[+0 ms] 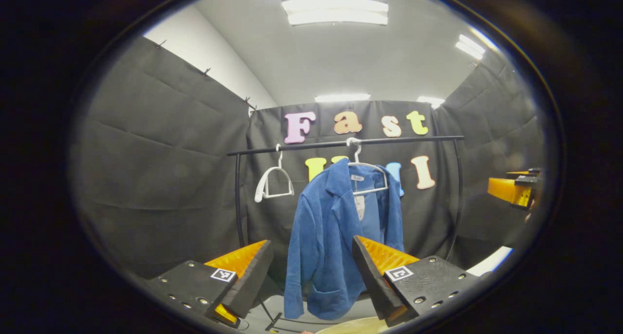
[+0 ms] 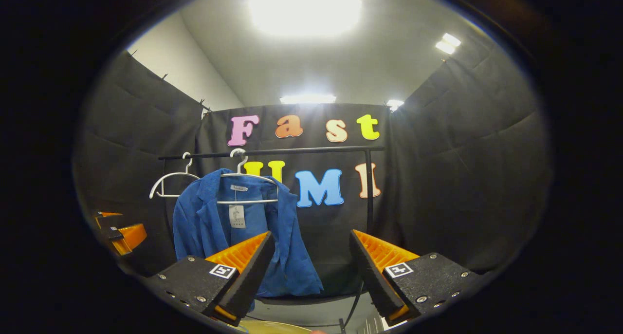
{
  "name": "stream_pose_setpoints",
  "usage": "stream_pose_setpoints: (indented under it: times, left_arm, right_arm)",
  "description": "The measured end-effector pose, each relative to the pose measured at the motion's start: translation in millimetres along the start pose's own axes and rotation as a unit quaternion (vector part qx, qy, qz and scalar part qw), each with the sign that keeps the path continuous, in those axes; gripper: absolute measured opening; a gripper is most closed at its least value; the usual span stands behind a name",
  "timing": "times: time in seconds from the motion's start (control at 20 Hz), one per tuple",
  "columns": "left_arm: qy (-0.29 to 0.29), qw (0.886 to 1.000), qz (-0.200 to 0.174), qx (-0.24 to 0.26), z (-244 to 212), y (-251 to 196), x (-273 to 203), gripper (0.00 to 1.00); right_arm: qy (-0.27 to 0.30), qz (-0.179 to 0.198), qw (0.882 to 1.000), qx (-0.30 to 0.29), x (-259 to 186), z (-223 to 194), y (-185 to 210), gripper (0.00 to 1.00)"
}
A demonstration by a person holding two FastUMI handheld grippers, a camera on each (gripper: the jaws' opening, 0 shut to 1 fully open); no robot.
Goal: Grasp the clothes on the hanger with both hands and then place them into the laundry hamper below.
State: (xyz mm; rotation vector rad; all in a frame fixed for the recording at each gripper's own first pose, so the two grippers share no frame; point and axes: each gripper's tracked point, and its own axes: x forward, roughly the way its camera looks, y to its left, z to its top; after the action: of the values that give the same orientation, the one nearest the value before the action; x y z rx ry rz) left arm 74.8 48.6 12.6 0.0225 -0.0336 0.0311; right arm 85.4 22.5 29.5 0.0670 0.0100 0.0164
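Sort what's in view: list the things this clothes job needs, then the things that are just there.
Needed:
blue jacket
its white hanger
left gripper, jaws open
right gripper, jaws open

Just there:
empty white hanger
black rail (only carries the hangers)
ceiling lights

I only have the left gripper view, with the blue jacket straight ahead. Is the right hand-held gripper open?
Observer: Yes, the right hand-held gripper is wide open, with nothing between its fingers.
Operator: Is it lined up on the jacket?
Observer: No. In the right gripper view the blue jacket hangs left of its gap, behind its left finger.
Operator: What is ahead of it, then?
Observer: The rail's upright post, against the booth wall.
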Motion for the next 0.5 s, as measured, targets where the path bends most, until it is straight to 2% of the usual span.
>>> stream_pose_setpoints:
  times: [0.1,0.3,0.5]
  left_arm:
    - [-0.004,1.000,0.016,0.007,4.2,-8.5,16.7,0.94]
    - [-0.014,0.999,0.028,0.019,10.4,-35.8,46.2,0.94]
    - [-0.009,0.999,0.030,0.009,7.2,-65.6,72.6,0.94]
  right_arm:
    - [0.001,0.013,1.000,0.012,23.3,1.5,-3.2,0.95]
    - [-0.008,0.034,0.999,0.010,69.6,10.1,-16.1,0.95]
    - [0.001,0.060,0.998,0.018,113.1,6.5,-21.6,0.95]
